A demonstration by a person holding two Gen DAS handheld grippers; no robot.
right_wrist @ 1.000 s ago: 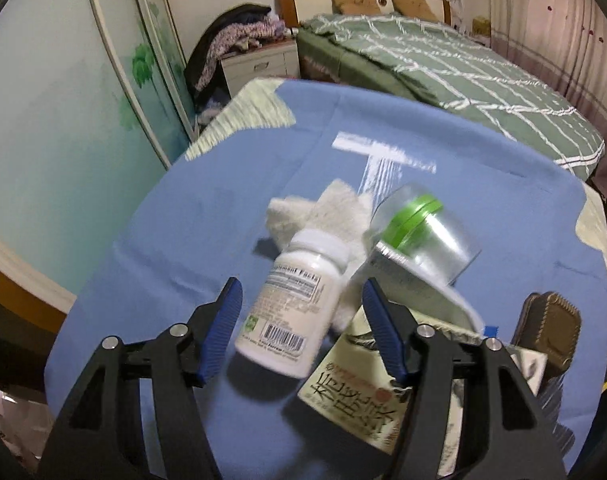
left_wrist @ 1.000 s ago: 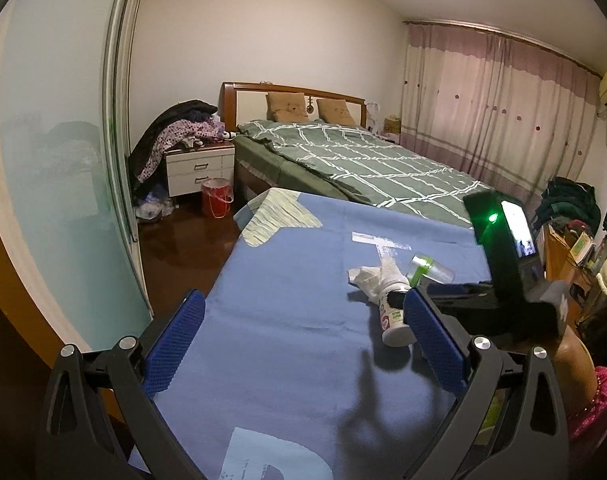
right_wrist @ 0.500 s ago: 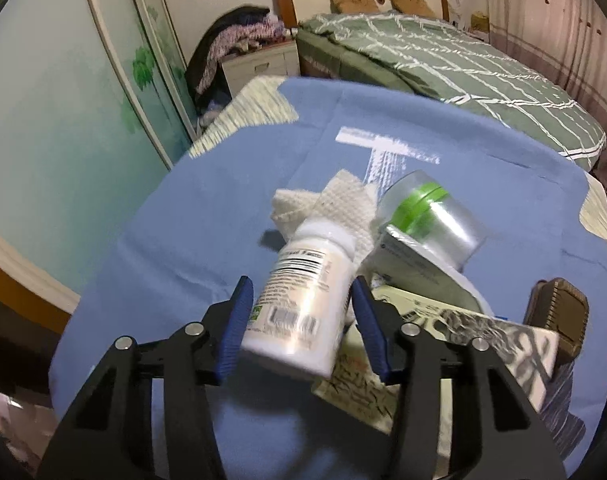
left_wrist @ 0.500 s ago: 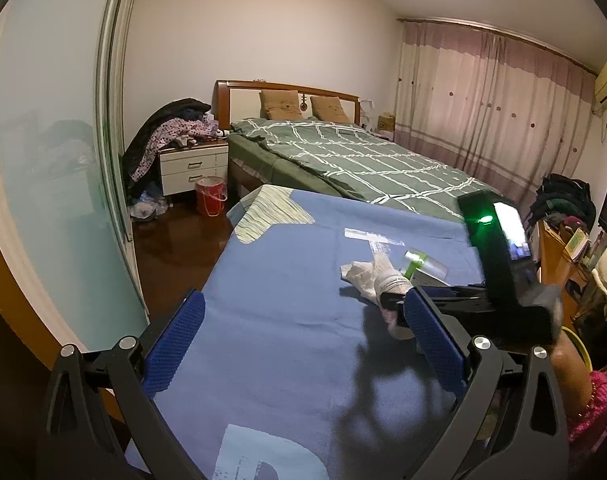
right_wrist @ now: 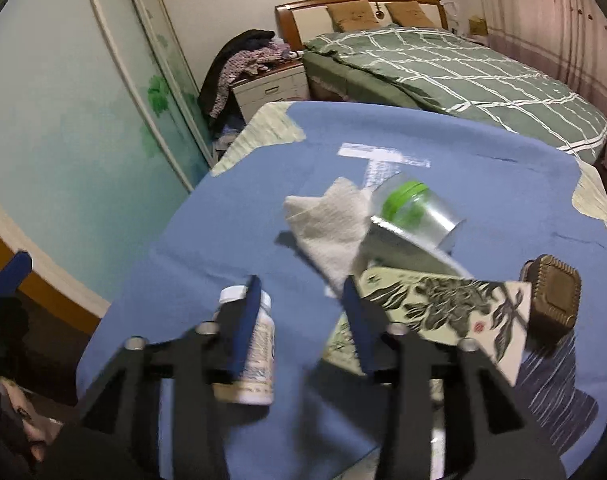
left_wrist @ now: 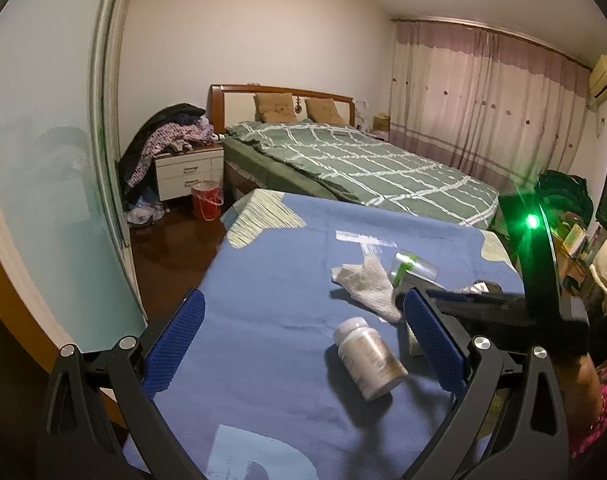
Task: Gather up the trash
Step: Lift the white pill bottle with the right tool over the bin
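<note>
White pill bottle (left_wrist: 369, 364) lying loose on blue cloth (left_wrist: 263, 312), both grippers (left_wrist: 299, 340) (right_wrist: 299, 320) spread, empty.

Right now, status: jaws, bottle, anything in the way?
Left gripper open, empty. Right gripper open, white pill bottle lying outside its left jaw, not gripped. Crumpled tissue, green-lidded cup and printed box crowd just beyond.

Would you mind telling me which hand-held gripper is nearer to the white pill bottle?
Right. The right hand-held gripper sits directly beside the white pill bottle, its left finger overlapping it; the left hand-held gripper hangs back, open.
</note>
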